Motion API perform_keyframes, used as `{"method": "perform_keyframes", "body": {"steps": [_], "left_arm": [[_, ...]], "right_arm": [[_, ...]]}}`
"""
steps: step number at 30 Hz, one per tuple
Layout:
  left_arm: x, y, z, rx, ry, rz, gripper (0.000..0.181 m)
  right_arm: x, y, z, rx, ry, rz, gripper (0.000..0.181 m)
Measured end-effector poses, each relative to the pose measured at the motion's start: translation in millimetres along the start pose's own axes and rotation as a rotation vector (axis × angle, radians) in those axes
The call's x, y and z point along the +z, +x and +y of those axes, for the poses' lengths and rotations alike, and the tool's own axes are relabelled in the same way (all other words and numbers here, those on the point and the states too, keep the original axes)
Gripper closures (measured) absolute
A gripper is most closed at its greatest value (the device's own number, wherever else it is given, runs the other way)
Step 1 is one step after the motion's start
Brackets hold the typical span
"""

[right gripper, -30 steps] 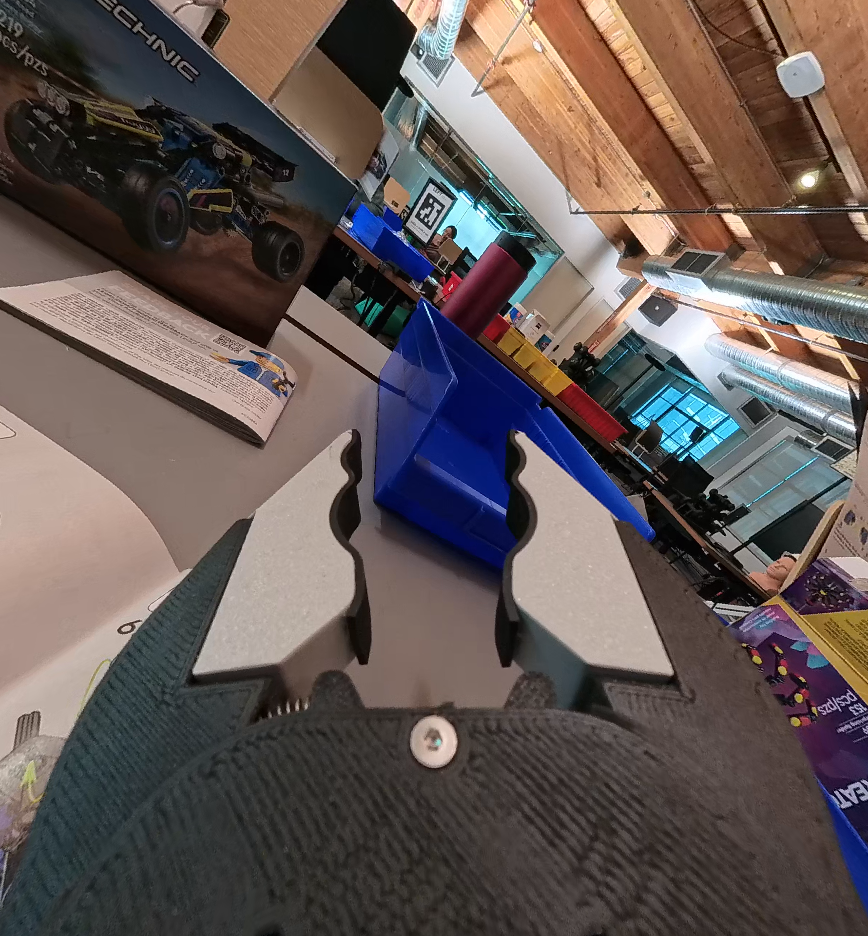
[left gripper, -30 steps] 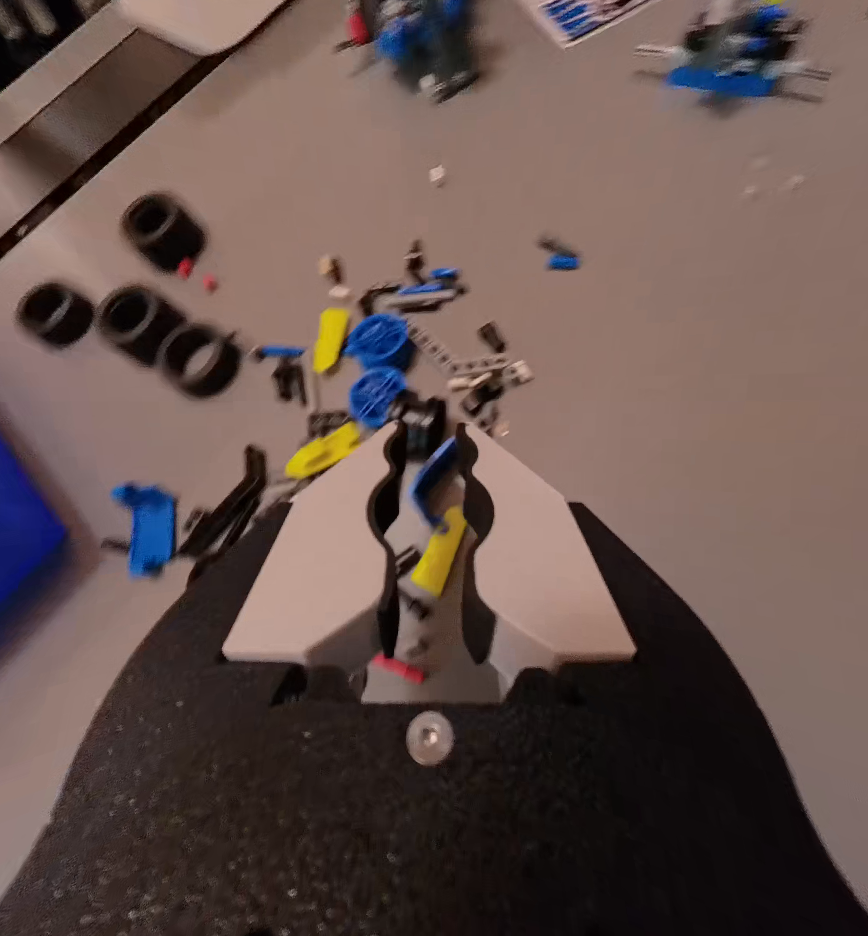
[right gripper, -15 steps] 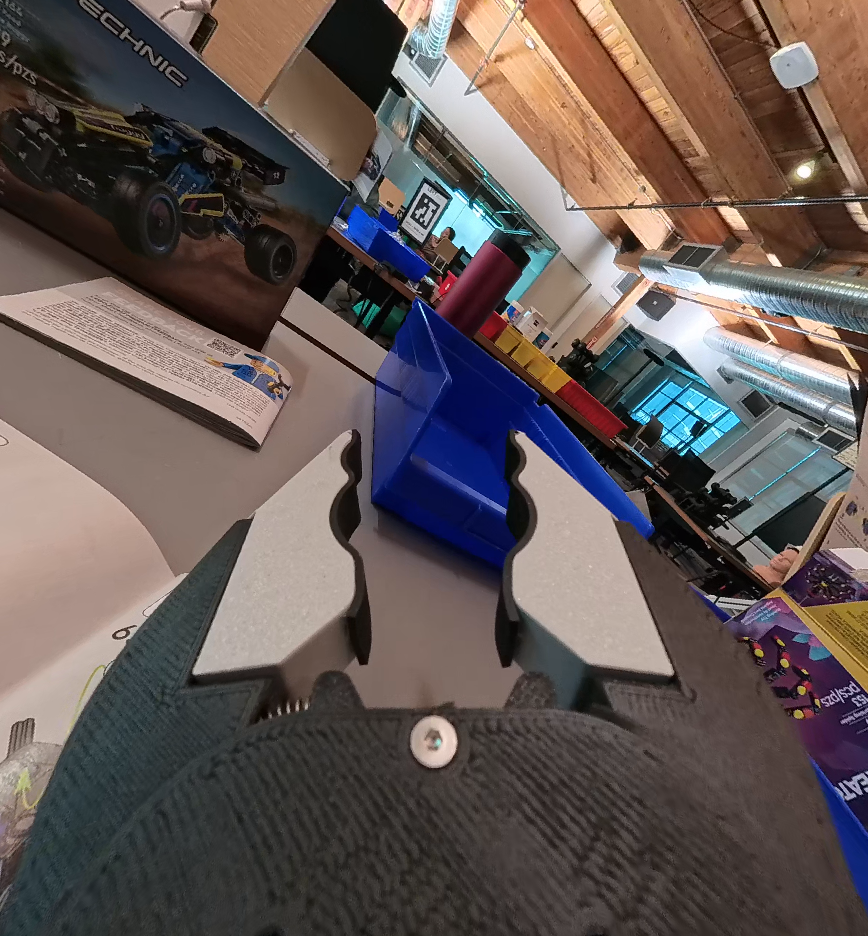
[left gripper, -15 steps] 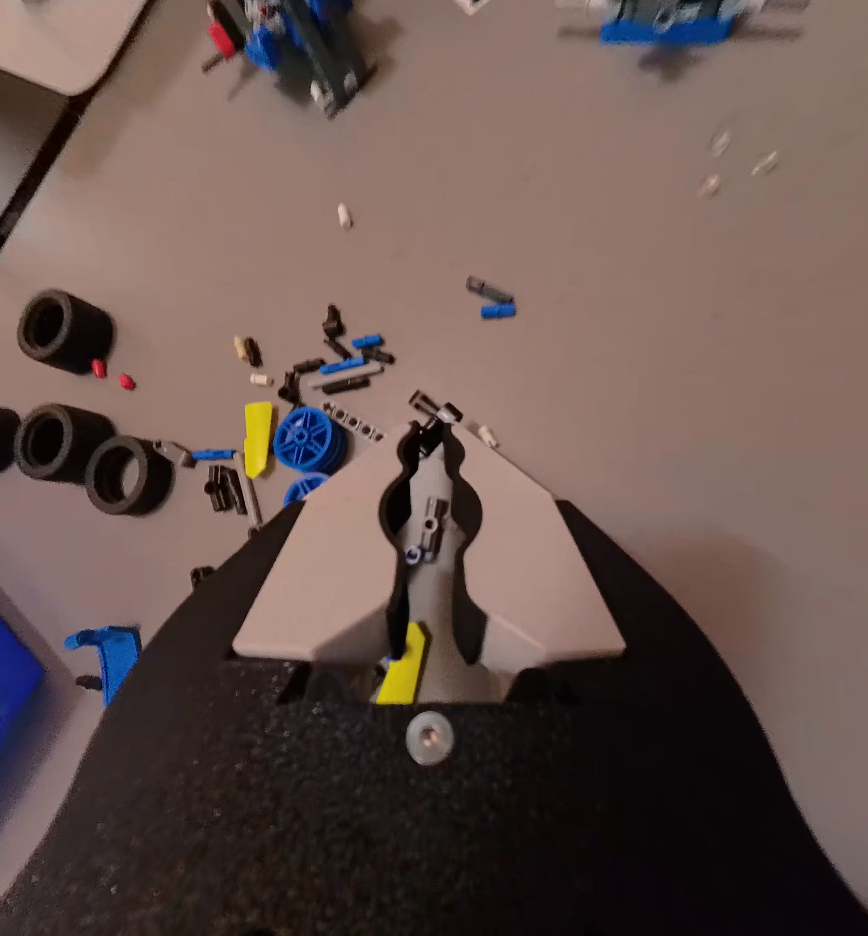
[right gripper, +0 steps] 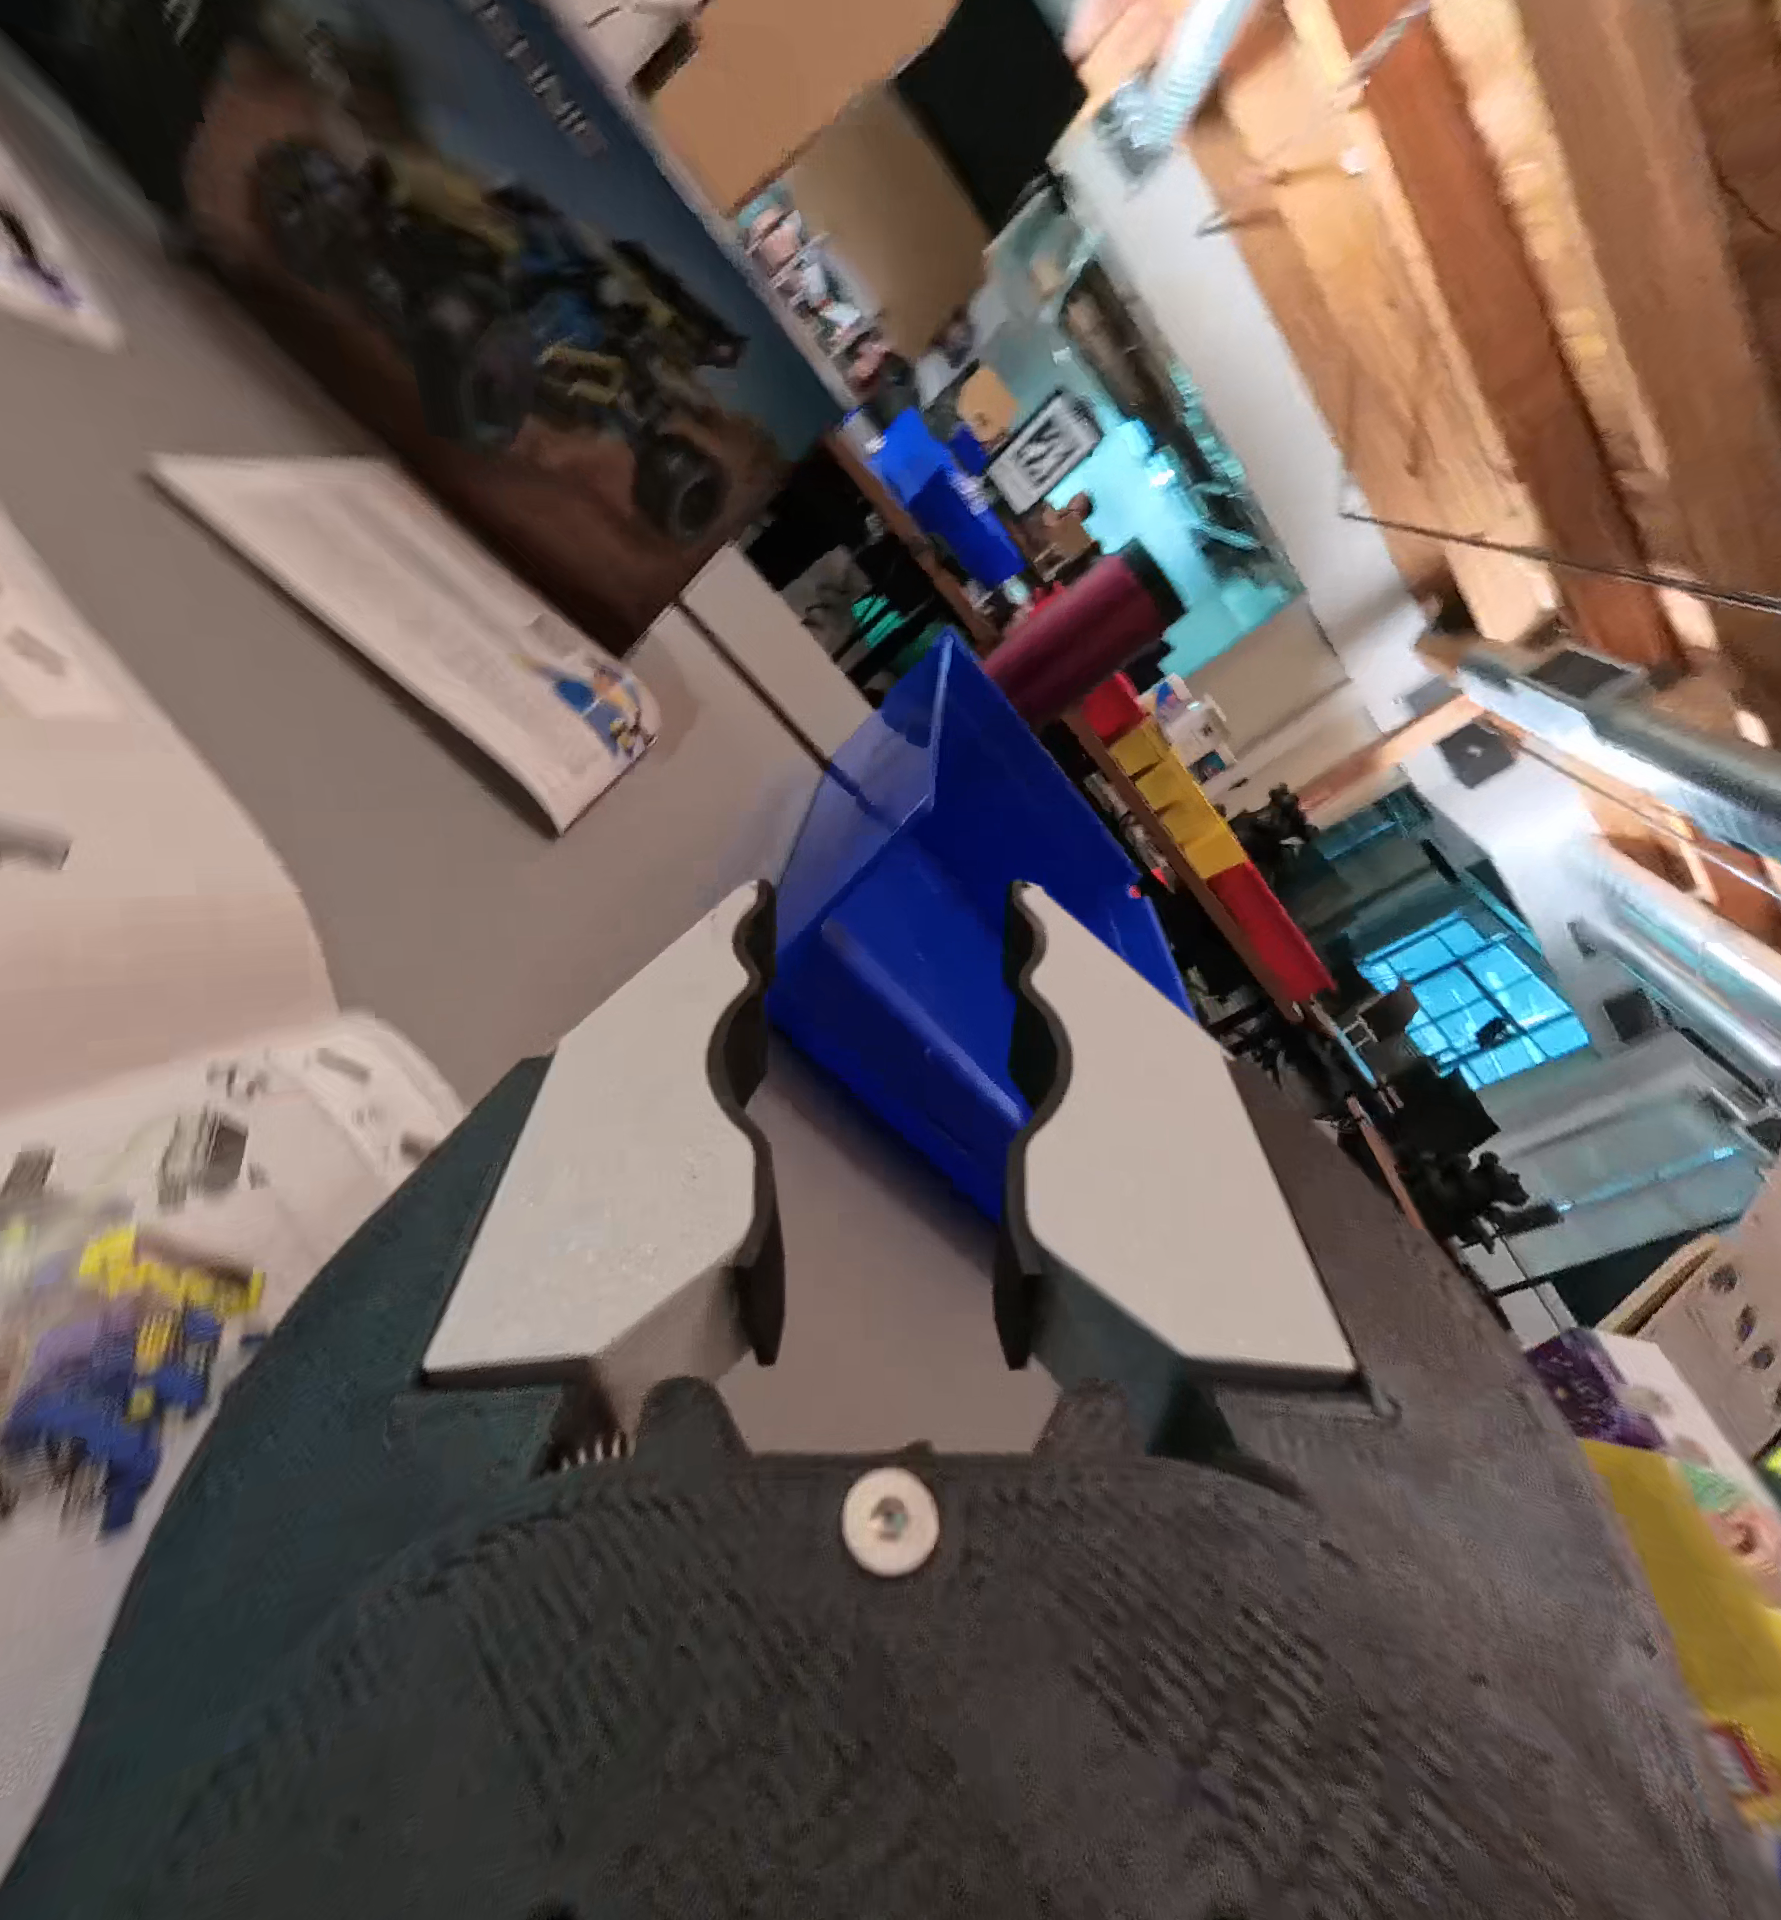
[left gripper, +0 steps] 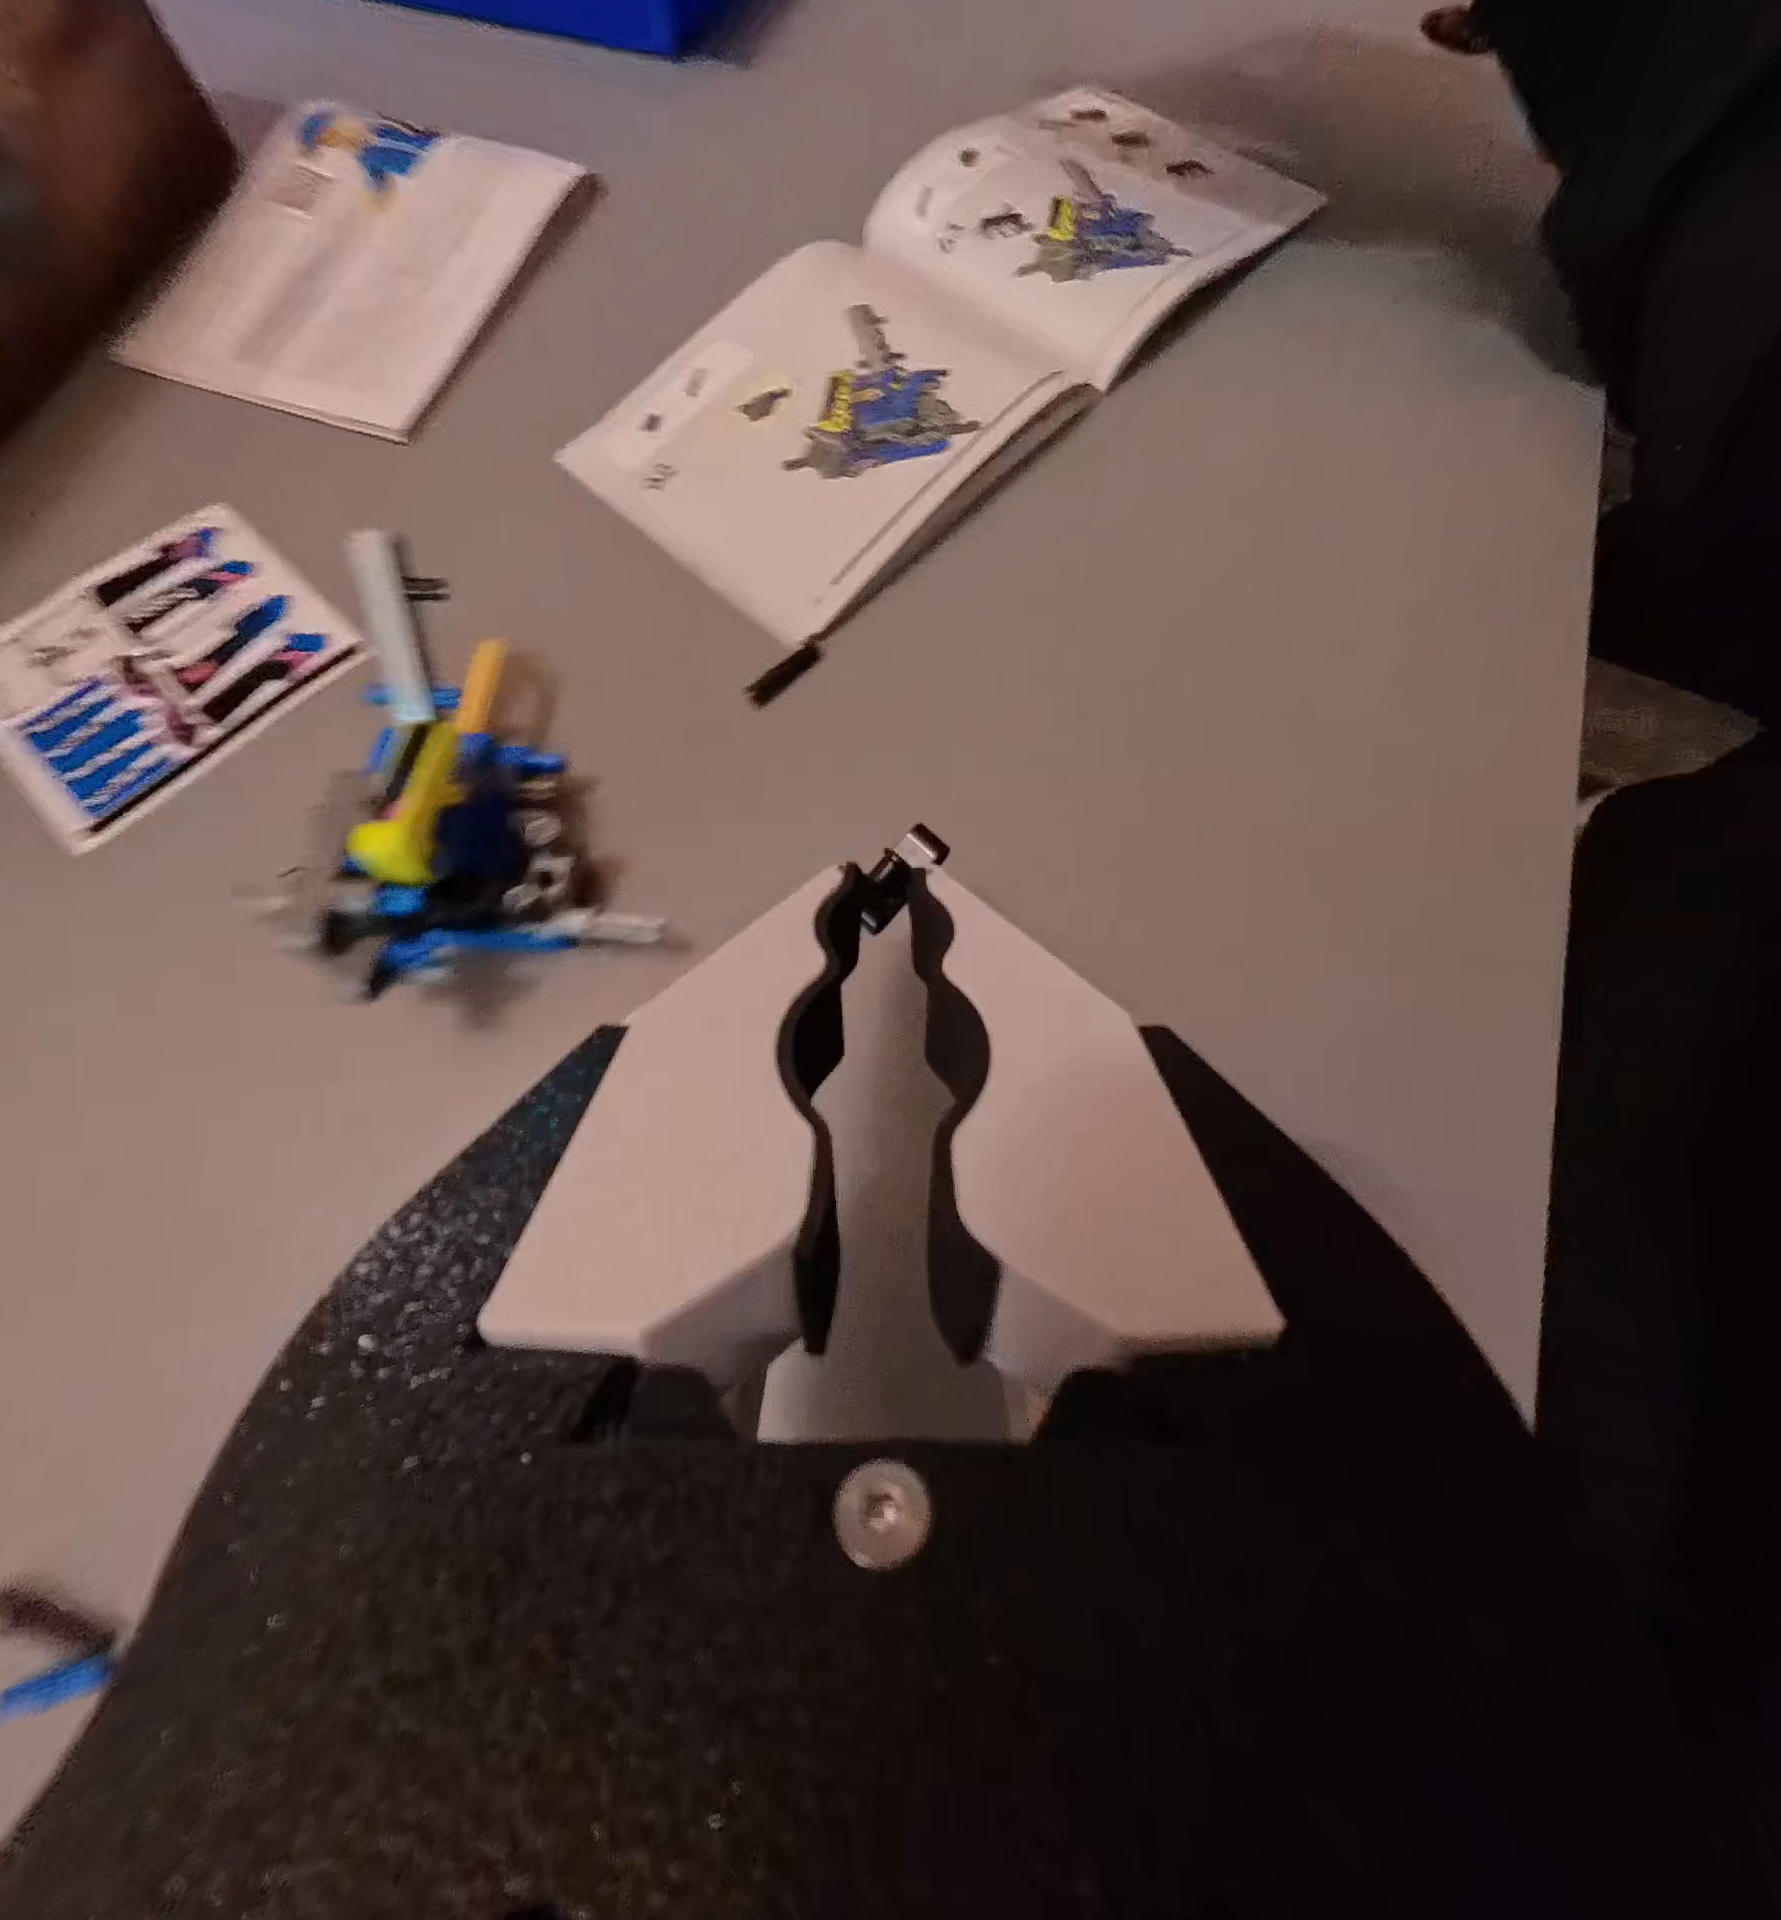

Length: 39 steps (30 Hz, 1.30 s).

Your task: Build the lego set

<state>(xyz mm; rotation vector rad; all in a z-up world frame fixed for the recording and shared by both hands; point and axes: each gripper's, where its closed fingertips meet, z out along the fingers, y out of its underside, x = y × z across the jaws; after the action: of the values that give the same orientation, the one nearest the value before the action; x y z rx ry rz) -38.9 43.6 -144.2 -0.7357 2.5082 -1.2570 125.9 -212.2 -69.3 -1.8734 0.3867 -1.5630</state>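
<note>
The left tool (left gripper: 881,883) is pinching a tiny black-and-grey lego pin (left gripper: 901,864) at its very tips above the grey bench (left gripper: 1229,727), while the right tool (right gripper: 886,935) is hovering empty with jaws apart, facing a blue bin (right gripper: 927,935). The half-built blue-and-yellow model (left gripper: 450,852) is sitting at the left, near a sticker sheet (left gripper: 138,665) and the open instruction booklet (left gripper: 927,353) farther off. The pin is looking light, rigid and slippery, likely to twist free unless gripped squarely across its middle.
</note>
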Motion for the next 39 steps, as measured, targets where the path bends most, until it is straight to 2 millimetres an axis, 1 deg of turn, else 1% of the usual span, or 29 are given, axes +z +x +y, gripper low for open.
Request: {"method": "perform_keyframes", "body": {"steps": [1,3,5,7,9,11,12,15,18,21,23,25,27,29,32,33,35,36,39], "left_arm": [[11.3,6.7,0.1,-0.002,-0.021,0.007,0.175],[26.8,12.4,-0.3,-0.01,-0.051,-0.004,0.175],[35.0,13.0,-2.1,-0.037,-0.065,-0.021,0.175],[39.4,10.0,-1.3,-0.067,-0.083,-0.049,0.175],[42.2,5.5,2.3,-0.08,-0.106,-0.086,0.175],[44.8,4.3,5.2,-0.094,-0.118,-0.102,0.175],[45.8,4.4,4.8,-0.101,-0.115,-0.106,0.175],[46.6,3.3,5.1,-0.105,-0.122,-0.118,0.17],[37.8,-0.6,0.1,-0.099,-0.098,-0.137,0.167],[17.2,-12.4,-6.6,-0.098,-0.039,-0.181,0.165],[-3.5,-28.5,-7.5,-0.096,0.003,-0.243,0.163],[-28.7,-48.2,-5.2,-0.098,0.044,-0.315,0.159],[-57.4,-71.2,0.7,-0.112,0.08,-0.404,0.151],[-85.1,-90.9,10.0,-0.147,0.101,-0.473,0.139],[-120.8,-113.6,25.5,-0.189,0.107,-0.56,0.123],[-131.2,-120.2,30.9,-0.191,0.101,-0.592,0.119],[-150.5,-133.2,41.4,-0.185,0.085,-0.657,0.114],[-159.8,-139.9,45.6,-0.178,0.083,-0.691,0.114],[-187.4,-159.5,52.9,-0.173,0.115,-0.79,0.113]], "right_arm": [[-3.5,-1.5,5.7,-0.027,-0.039,-0.041,0.144],[-9.4,2.5,17.2,-0.049,-0.097,-0.061,0.157],[-13.2,6.7,23.6,-0.025,-0.095,-0.062,0.171],[-17.2,10.8,31.3,0.017,-0.094,-0.067,0.181],[-21.2,20.3,37.5,0.053,-0.095,-0.036,0.181],[-23.2,26.4,37.6,0.097,-0.072,-0.015,0.181],[-23.1,26.3,36.3,0.112,-0.057,-0.016,0.181],[-18.8,19.5,33.0,0.106,-0.042,-0.03,0.176],[-11.7,8.8,30.8,0.094,-0.043,-0.052,0.173],[-6.8,6.7,26.6,0.095,-0.029,-0.029,0.17],[-5.1,11.7,23.3,0.126,-0.004,0.019,0.167],[-4.0,14.4,17.5,0.181,0.037,0.051,0.165],[-1.6,12.6,8.8,0.229,0.08,0.061,0.163],[2.4,8.9,-1.2,0.272,0.109,0.066,0.162],[7.7,5.0,-16.7,0.354,0.163,0.09,0.16],[9.4,2.6,-18.6,0.378,0.181,0.098,0.16],[12.1,-2.2,-13.8,0.391,0.188,0.117,0.16],[13.8,-4.8,-9.3,0.377,0.161,0.105,0.159],[10.4,6.5,0.8,0.322,0.119,0.186,0.158]]}}
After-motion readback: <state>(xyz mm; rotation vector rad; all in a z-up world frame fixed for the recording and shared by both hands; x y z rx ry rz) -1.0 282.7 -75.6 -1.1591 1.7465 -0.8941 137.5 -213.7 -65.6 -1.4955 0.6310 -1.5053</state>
